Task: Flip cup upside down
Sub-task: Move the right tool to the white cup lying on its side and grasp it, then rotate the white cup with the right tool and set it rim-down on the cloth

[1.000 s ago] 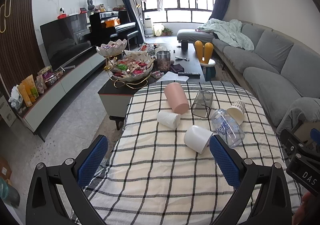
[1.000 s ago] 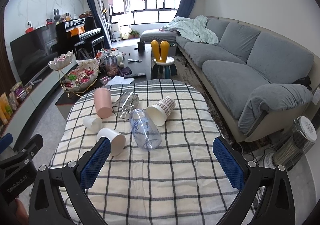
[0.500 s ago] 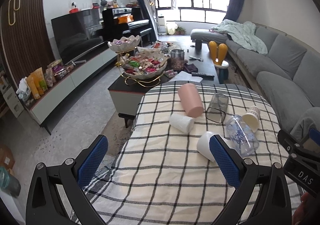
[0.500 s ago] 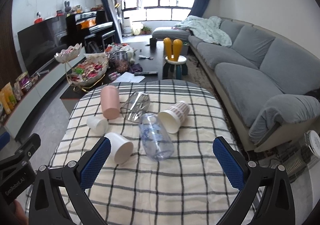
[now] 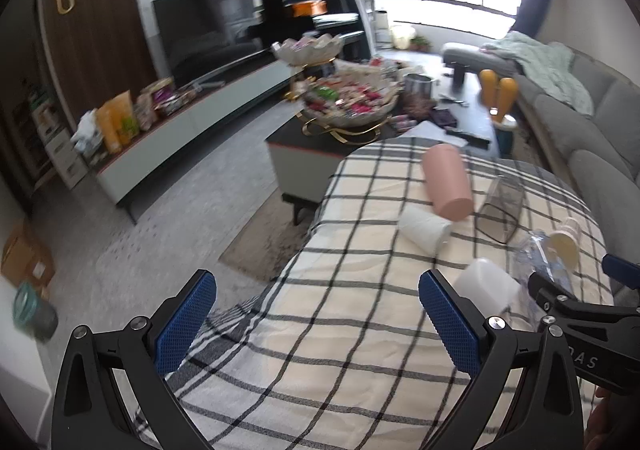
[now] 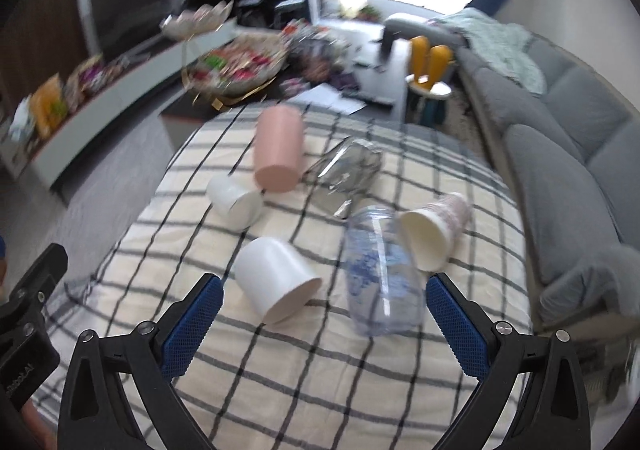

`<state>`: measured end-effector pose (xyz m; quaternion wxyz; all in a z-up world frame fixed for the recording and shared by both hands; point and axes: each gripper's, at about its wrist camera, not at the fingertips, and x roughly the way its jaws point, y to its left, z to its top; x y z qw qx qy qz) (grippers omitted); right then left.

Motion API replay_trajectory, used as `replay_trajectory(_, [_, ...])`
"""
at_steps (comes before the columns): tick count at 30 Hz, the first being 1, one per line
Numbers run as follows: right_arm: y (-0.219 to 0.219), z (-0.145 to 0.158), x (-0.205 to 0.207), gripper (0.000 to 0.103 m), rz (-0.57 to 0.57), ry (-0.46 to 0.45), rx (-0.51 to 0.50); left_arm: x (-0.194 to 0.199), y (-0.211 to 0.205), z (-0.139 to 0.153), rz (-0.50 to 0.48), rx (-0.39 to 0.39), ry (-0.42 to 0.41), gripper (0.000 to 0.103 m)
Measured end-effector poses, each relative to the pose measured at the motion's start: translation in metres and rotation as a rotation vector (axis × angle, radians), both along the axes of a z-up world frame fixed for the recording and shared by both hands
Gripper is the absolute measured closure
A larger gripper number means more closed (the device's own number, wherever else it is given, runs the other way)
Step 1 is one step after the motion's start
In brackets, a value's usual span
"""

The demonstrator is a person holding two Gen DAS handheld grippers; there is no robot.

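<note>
Cups lay scattered on their sides across the checked tablecloth (image 6: 304, 378), none yet inverted. Largest, the pink tumbler (image 6: 278, 148) was seen at the far end, the clear plastic cup (image 6: 380, 270) nearer. The white cup (image 6: 276, 282), left of the clear cup, lay just ahead of the right gripper (image 6: 324, 326), spread wide and empty; the left gripper (image 5: 318, 324) was likewise agape and empty. A glancing approach, it was judged, could roll the white cup into the clear cup.
</note>
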<state>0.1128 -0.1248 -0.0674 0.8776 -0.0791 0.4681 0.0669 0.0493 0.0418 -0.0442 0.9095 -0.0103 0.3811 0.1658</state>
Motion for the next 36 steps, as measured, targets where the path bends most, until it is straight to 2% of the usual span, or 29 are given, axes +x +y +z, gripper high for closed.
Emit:
replay_trajectory(6, [0.021, -0.027, 0.035, 0.008, 0.116, 0.140, -0.056, 0.007, 0.010, -0.011, 0.105, -0.010, 0.030, 0.000])
replay_trajectory(13, [0.044, -0.051, 0.063, 0.011, 0.231, 0.254, -0.140, 0.019, 0.011, -0.027, 0.125, -0.048, 0.079, 0.000])
replay_trajectory(21, [0.061, -0.084, 0.077, 0.014, 0.297, 0.388, -0.228, 0.029, 0.011, -0.043, 0.124, -0.064, 0.133, 0.000])
replay_trajectory(25, [0.064, -0.095, 0.077, 0.030, 0.299, 0.422, -0.241, 0.032, 0.013, -0.049, 0.124, -0.070, 0.154, 0.000])
replay_trajectory(32, [0.062, -0.083, 0.071, 0.031, 0.235, 0.407, -0.165, 0.030, 0.022, -0.047, 0.112, -0.081, 0.157, 0.000])
replay_trajectory(36, [0.049, -0.068, 0.063, 0.031, 0.093, 0.410, -0.018, 0.025, 0.036, -0.038, 0.037, -0.104, 0.142, 0.000])
